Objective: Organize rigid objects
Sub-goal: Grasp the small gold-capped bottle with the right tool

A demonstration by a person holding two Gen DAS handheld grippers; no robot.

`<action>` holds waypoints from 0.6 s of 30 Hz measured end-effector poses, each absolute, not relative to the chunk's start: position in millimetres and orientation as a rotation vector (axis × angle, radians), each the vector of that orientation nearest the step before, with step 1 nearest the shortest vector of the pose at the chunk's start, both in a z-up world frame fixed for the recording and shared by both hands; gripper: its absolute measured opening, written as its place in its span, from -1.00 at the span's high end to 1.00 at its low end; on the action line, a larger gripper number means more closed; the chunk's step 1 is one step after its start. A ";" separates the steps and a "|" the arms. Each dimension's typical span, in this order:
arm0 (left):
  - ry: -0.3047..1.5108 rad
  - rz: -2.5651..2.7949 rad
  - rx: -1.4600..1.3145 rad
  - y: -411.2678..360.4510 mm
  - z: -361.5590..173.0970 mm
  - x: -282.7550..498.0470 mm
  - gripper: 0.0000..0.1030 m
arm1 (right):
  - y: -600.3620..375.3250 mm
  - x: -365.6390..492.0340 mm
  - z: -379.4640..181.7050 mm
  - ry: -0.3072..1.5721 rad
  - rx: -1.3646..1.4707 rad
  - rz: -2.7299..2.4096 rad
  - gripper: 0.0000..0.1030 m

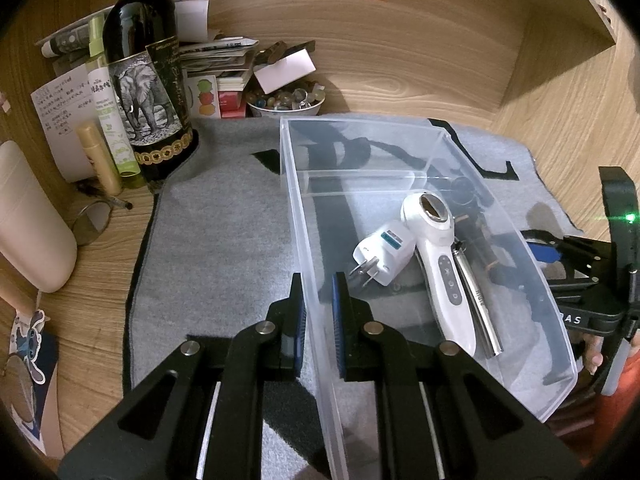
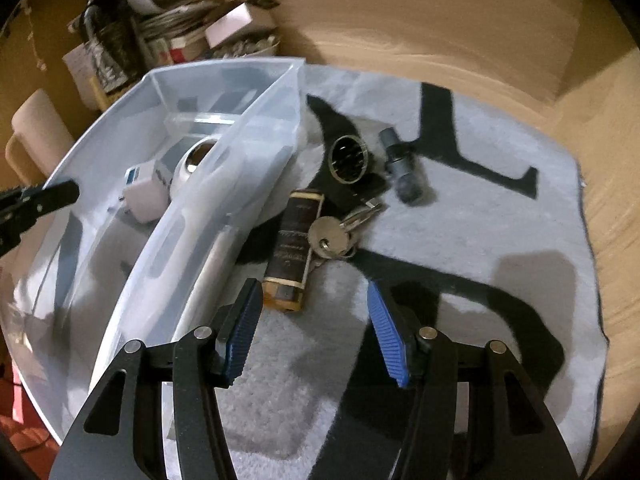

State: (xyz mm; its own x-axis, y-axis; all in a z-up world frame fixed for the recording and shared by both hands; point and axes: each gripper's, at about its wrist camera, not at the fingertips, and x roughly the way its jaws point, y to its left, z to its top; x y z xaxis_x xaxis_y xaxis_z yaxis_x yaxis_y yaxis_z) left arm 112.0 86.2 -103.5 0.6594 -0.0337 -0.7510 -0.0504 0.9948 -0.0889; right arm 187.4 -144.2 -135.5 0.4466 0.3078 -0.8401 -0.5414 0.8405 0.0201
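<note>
A clear plastic bin (image 1: 436, 136) stands on a grey mat (image 1: 224, 220). Inside lie a white plug adapter (image 1: 384, 256), a white handheld device (image 1: 440, 264) and a silver metal tube (image 1: 478, 304). My left gripper (image 1: 318, 312) straddles the bin's left wall, its fingers narrowly apart with the wall between them. In the right wrist view the bin (image 2: 168, 92) is at left. A dark lighter (image 2: 294, 240), a bunch of keys (image 2: 334, 236), a round black piece (image 2: 348, 158) and a small grey cylinder (image 2: 402, 168) lie on the mat. My right gripper (image 2: 316, 320) is open and empty just before the lighter.
A wine bottle (image 1: 146, 80), a green spray bottle (image 1: 112, 120), a gold tube (image 1: 100, 160), stacked papers and boxes, and a bowl of glass pebbles (image 1: 286, 100) crowd the back left. A cream cylinder (image 1: 28, 220) lies at left. Wooden walls close the back and right.
</note>
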 end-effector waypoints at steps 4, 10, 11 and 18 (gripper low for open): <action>0.854 0.015 -0.102 84.5 -103.3 113.0 0.77 | -141.7 193.9 -140.8 0.974 -0.264 0.545 0.01; 0.857 0.021 -0.099 82.9 -102.8 113.6 0.77 | -151.4 204.0 -147.4 0.974 -0.232 0.511 0.50; 0.857 0.021 -0.099 82.9 -102.8 113.7 0.77 | -153.7 203.8 -146.6 0.971 -0.234 0.502 0.50; 0.857 0.020 -0.099 82.9 -102.8 113.8 0.77 | -180.4 195.5 -144.8 0.983 -0.227 0.486 0.53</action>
